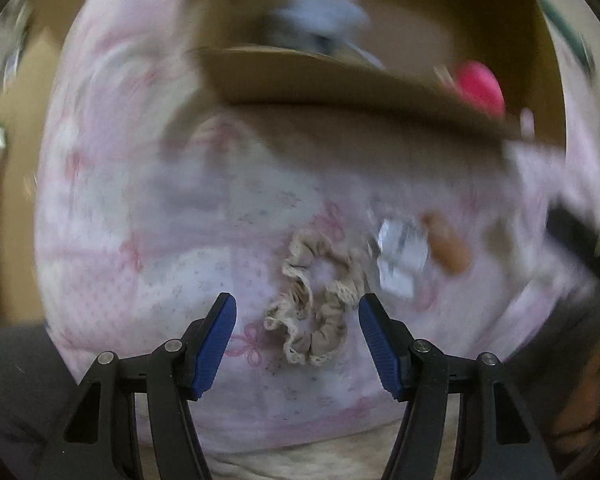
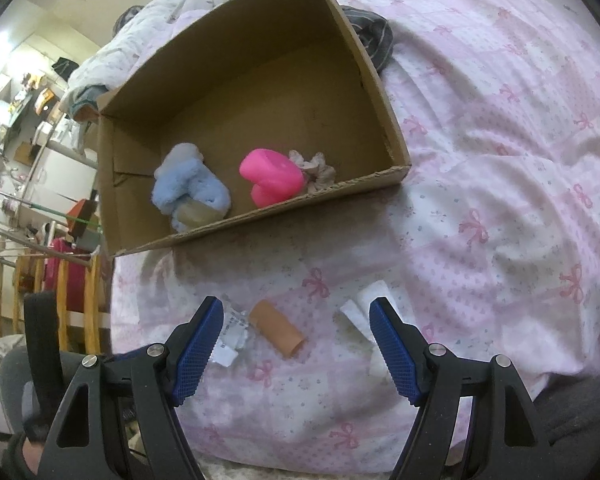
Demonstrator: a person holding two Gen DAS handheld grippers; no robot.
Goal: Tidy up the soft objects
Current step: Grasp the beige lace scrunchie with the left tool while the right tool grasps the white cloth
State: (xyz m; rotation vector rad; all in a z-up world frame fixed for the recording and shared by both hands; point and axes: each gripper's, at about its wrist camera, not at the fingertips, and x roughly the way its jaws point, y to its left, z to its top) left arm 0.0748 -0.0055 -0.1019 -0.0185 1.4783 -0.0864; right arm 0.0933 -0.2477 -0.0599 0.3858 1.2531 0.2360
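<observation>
The box already holds a blue plush, a pink heart and one scrunchie, while a beige scrunchie waits on the bed near the box's front edge, between the spread fingers of the left gripper, and the right gripper is also spread and empty.

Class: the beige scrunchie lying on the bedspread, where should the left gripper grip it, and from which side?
Come down from above with the open left gripper and pinch one ruffled side of the scrunchie; it lies flat as a soft ring.

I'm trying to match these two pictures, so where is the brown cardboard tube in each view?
Left wrist: cardboard tube at right of centre, blurred, beside the crumpled wrapper.
Right wrist: low centre, lying between the open tongs.
Shared landmark: the cardboard box beyond it, with the pink toy inside.
</observation>
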